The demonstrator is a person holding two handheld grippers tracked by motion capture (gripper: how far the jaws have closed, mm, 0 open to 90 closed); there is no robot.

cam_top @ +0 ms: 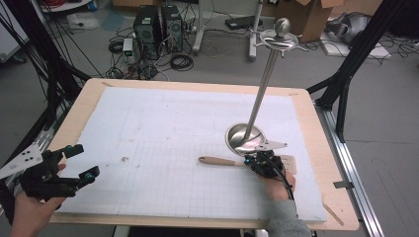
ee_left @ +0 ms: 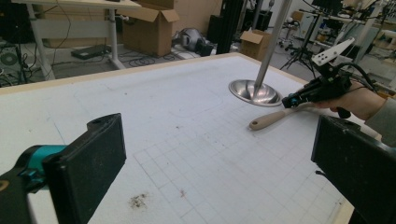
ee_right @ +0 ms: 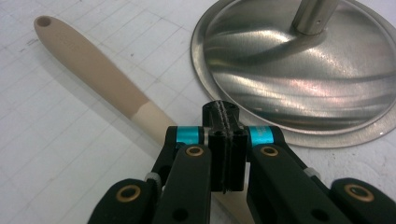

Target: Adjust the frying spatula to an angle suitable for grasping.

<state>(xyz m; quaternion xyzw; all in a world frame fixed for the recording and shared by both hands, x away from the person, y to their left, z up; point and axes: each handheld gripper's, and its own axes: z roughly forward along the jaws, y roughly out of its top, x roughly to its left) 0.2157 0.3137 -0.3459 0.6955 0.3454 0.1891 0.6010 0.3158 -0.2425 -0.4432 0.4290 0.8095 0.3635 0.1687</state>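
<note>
A spatula with a beige wooden handle [cam_top: 217, 161] lies flat on the white gridded mat, handle pointing left, just in front of a metal stand's round base [cam_top: 244, 137]. My right gripper [cam_top: 258, 159] rests over the spatula's neck. In the right gripper view its jaws [ee_right: 224, 116] are pressed together with nothing between them, and the handle [ee_right: 93, 70] passes underneath. Seen from the left gripper view, the spatula [ee_left: 271, 119] lies under the right gripper [ee_left: 292, 100]. My left gripper [cam_top: 79, 163] hovers at the mat's left edge, its jaws wide open [ee_left: 219, 154] and empty.
The stand's steel pole [cam_top: 262, 84] rises from its base to a knob with hooks [cam_top: 280, 35] at the top. The white mat [cam_top: 163, 133] covers a wooden table [cam_top: 89, 94]. Beyond the table are computers, cables and cardboard boxes on the floor.
</note>
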